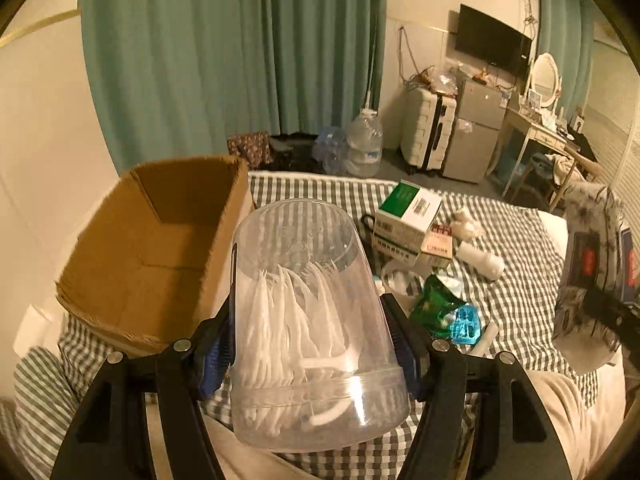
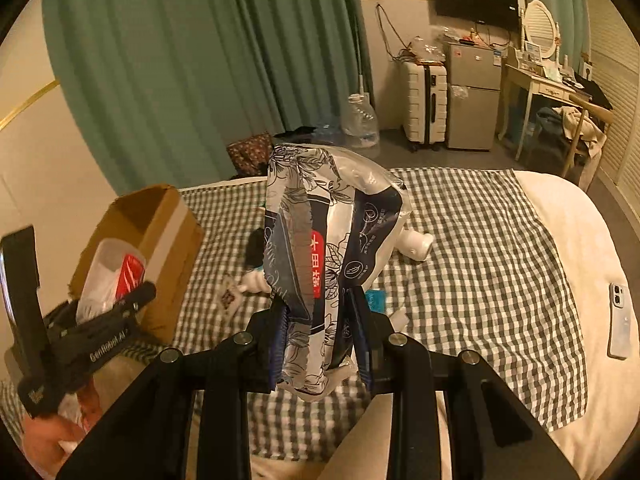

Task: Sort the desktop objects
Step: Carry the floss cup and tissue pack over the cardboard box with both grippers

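Observation:
My left gripper (image 1: 316,344) is shut on a clear plastic jar of white floss picks (image 1: 312,320), held above the checked cloth just right of the open cardboard box (image 1: 160,248). My right gripper (image 2: 320,340) is shut on a crumpled floral plastic pack (image 2: 332,248), held upright above the cloth. That pack also shows at the right edge of the left wrist view (image 1: 592,272). The jar in the left gripper shows at the left of the right wrist view (image 2: 112,276), in front of the box (image 2: 160,232).
On the checked cloth (image 1: 520,248) lie green-and-white cartons (image 1: 408,212), a white bottle (image 1: 480,260), a green packet (image 1: 436,308) and a blue item (image 1: 466,324). A phone (image 2: 620,320) lies on the white bedding at right. Suitcase, fridge and desk stand beyond.

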Motion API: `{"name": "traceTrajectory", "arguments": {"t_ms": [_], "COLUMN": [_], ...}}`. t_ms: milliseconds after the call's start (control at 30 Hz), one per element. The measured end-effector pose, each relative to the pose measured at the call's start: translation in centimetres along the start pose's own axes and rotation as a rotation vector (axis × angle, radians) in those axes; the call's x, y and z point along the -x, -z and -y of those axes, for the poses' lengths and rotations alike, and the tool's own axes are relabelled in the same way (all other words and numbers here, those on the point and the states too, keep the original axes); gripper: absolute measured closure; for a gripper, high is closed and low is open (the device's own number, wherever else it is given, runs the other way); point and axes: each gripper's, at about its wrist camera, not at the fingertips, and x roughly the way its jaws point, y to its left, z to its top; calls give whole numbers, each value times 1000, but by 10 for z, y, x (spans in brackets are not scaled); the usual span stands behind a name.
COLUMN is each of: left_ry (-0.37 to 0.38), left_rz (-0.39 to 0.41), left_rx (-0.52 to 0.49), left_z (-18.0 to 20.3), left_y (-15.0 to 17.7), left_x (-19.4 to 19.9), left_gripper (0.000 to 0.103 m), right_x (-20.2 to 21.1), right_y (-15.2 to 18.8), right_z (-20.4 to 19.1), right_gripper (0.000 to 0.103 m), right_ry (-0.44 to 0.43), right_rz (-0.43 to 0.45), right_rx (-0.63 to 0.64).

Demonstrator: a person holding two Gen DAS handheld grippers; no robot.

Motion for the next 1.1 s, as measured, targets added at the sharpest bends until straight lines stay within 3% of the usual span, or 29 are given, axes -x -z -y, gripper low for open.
{"name": "traceTrajectory", "arguments": {"t_ms": [367,533,1100], "left_ry": [12,-39,-160], "left_rz": [60,99,18], "left_rx": [-27,-35,103], "left_z": [-45,-75,-196], "left_y": [-27,-35,-34], "left_x": [35,43,13], "left_gripper": [34,34,34], "right_x": [32,39,-17], "right_y": [-19,-25,-28], "right_z": [-42,-81,-219], "right_gripper": [71,71,71], "right_ry": [-90,-116,-251], "right_rz": [-9,-4,-110], "right_rx": [51,141,366]}}
